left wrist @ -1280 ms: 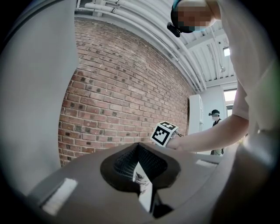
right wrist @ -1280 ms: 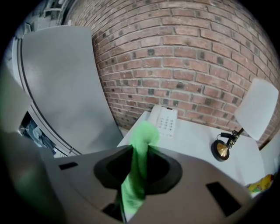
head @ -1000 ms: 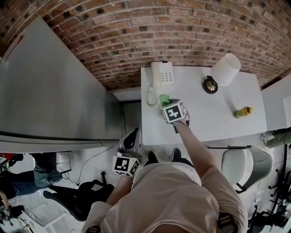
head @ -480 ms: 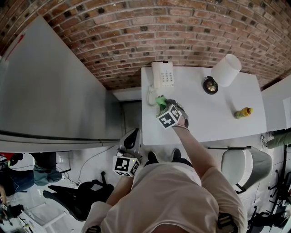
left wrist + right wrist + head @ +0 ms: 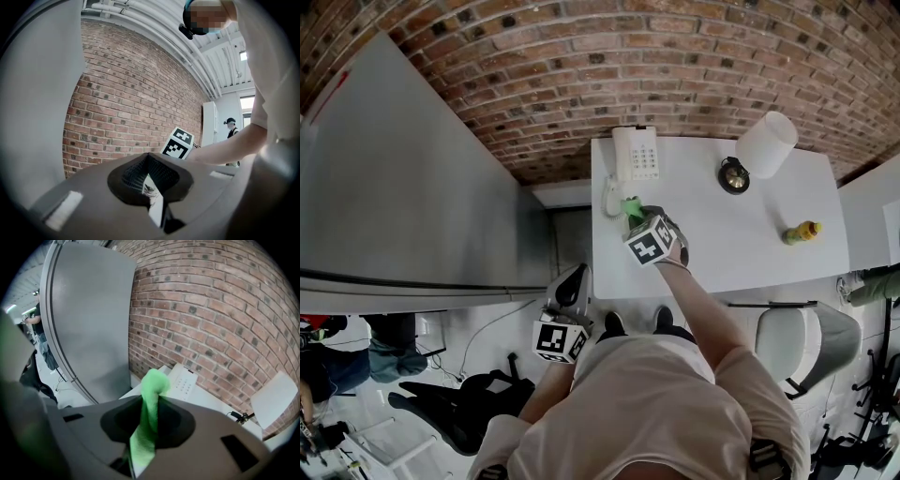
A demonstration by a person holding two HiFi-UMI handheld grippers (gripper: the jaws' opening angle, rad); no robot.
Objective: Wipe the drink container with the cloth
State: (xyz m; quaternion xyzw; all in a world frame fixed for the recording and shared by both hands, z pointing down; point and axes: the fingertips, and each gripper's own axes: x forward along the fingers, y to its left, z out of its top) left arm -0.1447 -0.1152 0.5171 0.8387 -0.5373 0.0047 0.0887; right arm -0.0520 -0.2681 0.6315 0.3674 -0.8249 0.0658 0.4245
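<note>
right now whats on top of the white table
A white phone, a white cylinder, a black round object and a yellow bottle. The right gripper holds the green cloth over the table, hiding the spot beneath.

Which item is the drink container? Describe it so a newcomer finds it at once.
Start at the white table against the brick wall and go to its right end, near the front edge. The drink container sits there alone, far from the telephone and the white cylinder. It is a small yellow bottle with a green end, the only yellow thing on the table.
</note>
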